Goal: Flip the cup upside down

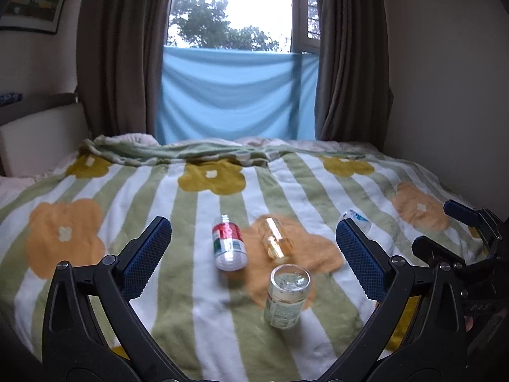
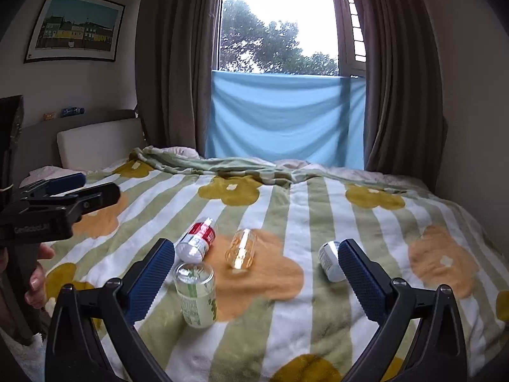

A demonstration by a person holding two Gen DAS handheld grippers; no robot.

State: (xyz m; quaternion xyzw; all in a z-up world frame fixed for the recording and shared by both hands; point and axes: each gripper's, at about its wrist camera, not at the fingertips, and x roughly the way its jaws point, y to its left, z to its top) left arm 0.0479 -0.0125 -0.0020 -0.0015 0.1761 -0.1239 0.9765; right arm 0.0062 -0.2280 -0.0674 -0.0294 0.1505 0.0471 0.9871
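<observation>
The green cup (image 1: 288, 296) stands upright just ahead of the left gripper (image 1: 253, 254) — nearer than the right gripper (image 2: 256, 273); both wide apart.

Left wrist: low above the bed (image 1: 286, 172), facing the window (image 1: 232, 6).
Right wrist: same direction, further right.
Shared: bed, window, cups (image 2: 195, 296).

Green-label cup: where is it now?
The green-label cup stands base-up on the blanket, nearest the cameras, just before the lying red-label cup, by the right gripper's left finger.
</observation>
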